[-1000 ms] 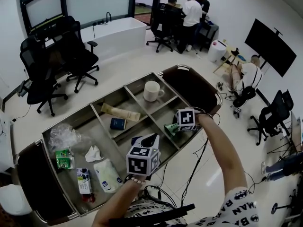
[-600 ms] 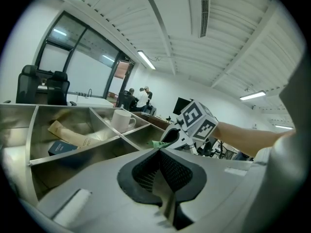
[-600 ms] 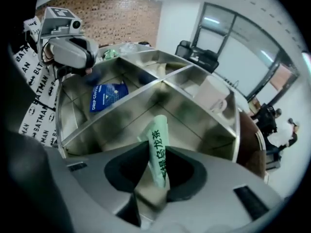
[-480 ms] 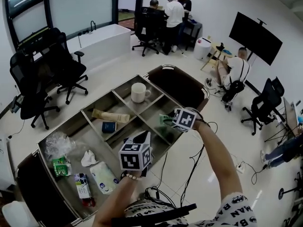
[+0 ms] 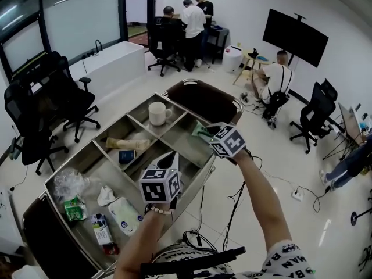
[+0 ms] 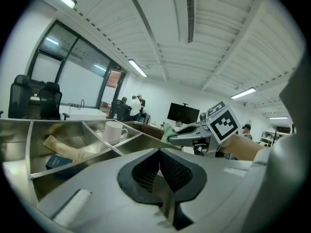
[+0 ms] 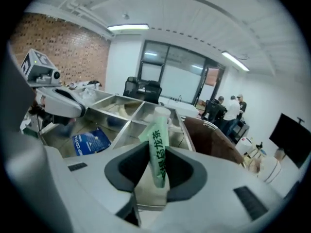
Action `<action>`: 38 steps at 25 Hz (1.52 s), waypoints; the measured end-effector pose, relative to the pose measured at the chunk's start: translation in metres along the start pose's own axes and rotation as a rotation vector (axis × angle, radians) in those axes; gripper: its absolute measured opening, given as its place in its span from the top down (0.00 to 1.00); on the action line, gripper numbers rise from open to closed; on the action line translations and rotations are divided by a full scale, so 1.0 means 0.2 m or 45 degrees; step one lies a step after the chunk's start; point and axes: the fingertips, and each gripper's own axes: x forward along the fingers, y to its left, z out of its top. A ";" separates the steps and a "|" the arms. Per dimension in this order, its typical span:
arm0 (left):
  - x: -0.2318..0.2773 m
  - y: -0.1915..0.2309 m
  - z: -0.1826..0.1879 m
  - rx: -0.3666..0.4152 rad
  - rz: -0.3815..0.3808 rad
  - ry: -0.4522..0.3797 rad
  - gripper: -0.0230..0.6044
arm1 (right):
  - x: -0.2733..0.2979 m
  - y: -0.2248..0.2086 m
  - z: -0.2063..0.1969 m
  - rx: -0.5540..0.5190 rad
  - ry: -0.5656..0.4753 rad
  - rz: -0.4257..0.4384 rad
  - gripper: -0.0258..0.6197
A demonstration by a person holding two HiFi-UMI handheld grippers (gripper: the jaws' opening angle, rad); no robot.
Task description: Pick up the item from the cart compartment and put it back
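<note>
My right gripper (image 5: pixel 204 135) is shut on a green packet with dark print (image 5: pixel 200 131), held up in the air over the right end of the steel cart (image 5: pixel 81 160). In the right gripper view the packet (image 7: pixel 159 149) stands upright between the two pads (image 7: pixel 181 169). My left gripper (image 5: pixel 174 159) hovers over the cart's near middle, shut with nothing in it; its pads (image 6: pixel 171 171) meet. From the left gripper view the right gripper (image 6: pixel 190 136) shows with the packet (image 6: pixel 167 132) sticking out of its tip.
The cart's compartments hold a white mug (image 5: pixel 157 113), a tan packet (image 5: pixel 124 143), a blue packet (image 5: pixel 126 156), a white tissue pack (image 5: pixel 124 215), a crumpled plastic bag (image 5: pixel 68 182) and a small bottle (image 5: pixel 102 229). Office chairs (image 5: pixel 72 100) and people stand beyond.
The right gripper has closed on the green packet and lifted it out of the right compartment, up and toward the cart's far right corner. The left gripper stayed over the middle.
</note>
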 end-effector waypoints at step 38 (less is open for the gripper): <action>-0.63 -0.34 -0.28 0.109 -0.207 -0.116 0.96 | -0.98 0.81 -0.41 0.816 -0.634 -0.310 0.78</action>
